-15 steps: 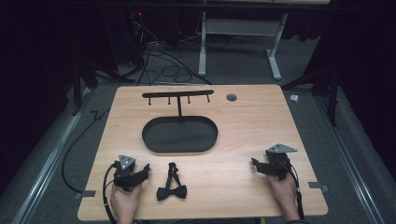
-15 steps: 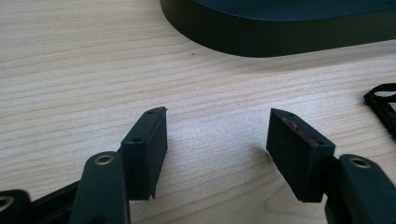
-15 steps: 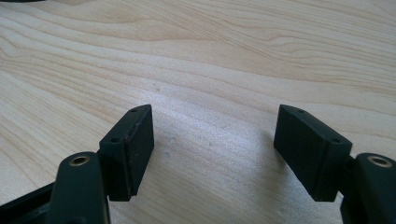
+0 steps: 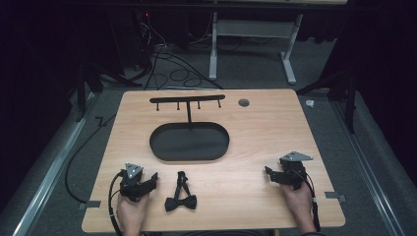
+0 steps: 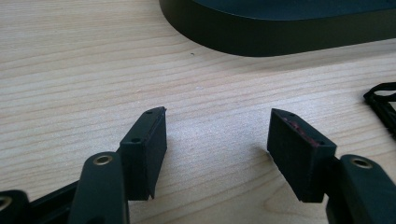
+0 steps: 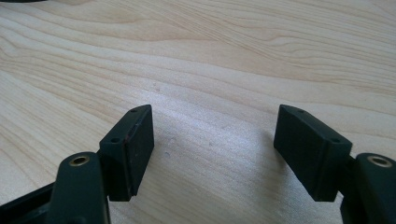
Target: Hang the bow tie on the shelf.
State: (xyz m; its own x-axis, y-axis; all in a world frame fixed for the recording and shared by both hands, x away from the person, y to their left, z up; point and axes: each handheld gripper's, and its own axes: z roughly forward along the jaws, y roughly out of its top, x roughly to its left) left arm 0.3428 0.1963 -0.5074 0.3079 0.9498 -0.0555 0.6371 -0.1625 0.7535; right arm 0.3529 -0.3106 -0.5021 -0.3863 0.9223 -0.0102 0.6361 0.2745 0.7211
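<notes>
A black bow tie [image 4: 180, 201] with its strap [image 4: 182, 181] lies on the wooden table [image 4: 255, 128] near the front edge, just right of my left gripper [image 4: 153, 178]. That gripper rests on the table, open and holding nothing; its own view shows bare wood between the wide-apart jaws [image 5: 218, 116] and the strap's edge [image 5: 382, 100] at the far right. A black oval tray [image 4: 189, 141] with an upright hook rack [image 4: 187, 102] stands behind. My right gripper [image 4: 268, 171] rests at the front right, open, over bare wood [image 6: 215, 112].
A small grey round disc [image 4: 243, 102] is set in the table's far side. The tray's wall [image 5: 280, 39] crosses the top of the left gripper view. Cables [image 4: 167, 64] and a white desk frame [image 4: 253, 34] lie on the floor beyond the table.
</notes>
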